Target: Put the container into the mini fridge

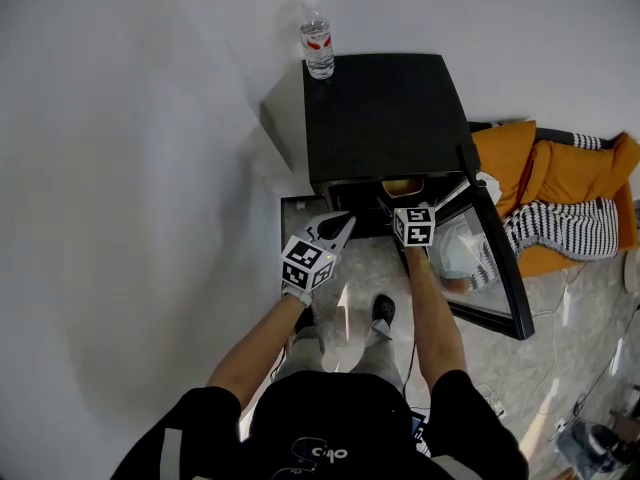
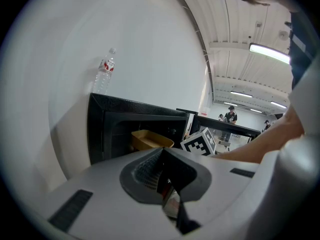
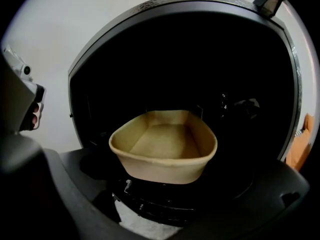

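Observation:
A tan, empty container sits in the mouth of the black mini fridge, just ahead of my right gripper. That gripper's jaws stand wide apart on either side of the container without touching it. From the head view, the container shows just inside the fridge, with the right gripper right before it. My left gripper hangs left of the opening with its jaws shut on nothing. In the left gripper view, the container rests inside the fridge, beyond my left gripper.
The fridge door stands swung open to the right. A clear water bottle stands on the fridge's back left corner. An orange sofa with a striped cloth is at the right. A white wall lies left. People stand far off.

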`<state>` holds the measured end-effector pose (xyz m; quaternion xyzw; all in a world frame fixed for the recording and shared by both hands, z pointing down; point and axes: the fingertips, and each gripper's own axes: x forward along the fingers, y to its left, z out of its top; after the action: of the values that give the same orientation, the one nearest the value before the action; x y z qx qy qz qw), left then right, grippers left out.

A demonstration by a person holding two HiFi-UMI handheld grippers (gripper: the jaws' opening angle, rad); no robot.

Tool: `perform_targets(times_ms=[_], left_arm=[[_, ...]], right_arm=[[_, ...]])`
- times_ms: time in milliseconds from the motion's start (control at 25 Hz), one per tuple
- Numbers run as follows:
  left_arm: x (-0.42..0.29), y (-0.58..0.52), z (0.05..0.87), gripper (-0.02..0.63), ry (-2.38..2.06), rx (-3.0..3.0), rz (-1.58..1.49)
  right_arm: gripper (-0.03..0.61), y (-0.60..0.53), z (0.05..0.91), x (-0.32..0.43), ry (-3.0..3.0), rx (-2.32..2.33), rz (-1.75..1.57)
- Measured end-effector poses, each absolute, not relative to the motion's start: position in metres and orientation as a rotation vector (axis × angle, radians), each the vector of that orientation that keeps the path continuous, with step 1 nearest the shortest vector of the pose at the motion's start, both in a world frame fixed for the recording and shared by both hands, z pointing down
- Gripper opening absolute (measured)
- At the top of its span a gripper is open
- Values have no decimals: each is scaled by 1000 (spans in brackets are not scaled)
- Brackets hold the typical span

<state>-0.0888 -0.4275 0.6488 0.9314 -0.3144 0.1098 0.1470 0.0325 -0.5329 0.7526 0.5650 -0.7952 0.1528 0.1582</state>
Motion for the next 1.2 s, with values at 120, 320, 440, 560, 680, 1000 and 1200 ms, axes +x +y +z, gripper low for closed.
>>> perform_targets(times_ms=[120, 320, 440, 560, 680, 1000, 1200], left_arm=[[-90, -427, 649, 6, -910, 2678, 318], [-92, -426, 646, 6, -916, 2679, 313], [-92, -425, 643, 8, -920, 2677, 308], [-93, -422, 640, 8, -913, 2683, 317], [-93, -411, 640, 8, -891, 2691, 330], [-103, -408, 624, 6, -935, 2662, 267], [-106, -408, 604, 6, -935, 2690, 231]], right_arm=[[565, -531, 753, 32, -2284, 1604, 442], [568, -519, 748, 38, -2287, 1620, 446], [567, -506, 745, 42, -2283, 1620, 458], [566, -487, 741, 44, -2280, 1609, 468], [566, -466, 729, 41, -2293, 1588, 462], [485, -413, 676, 37, -2329, 1605, 434], [305, -392, 638, 41, -2322, 1644, 387]])
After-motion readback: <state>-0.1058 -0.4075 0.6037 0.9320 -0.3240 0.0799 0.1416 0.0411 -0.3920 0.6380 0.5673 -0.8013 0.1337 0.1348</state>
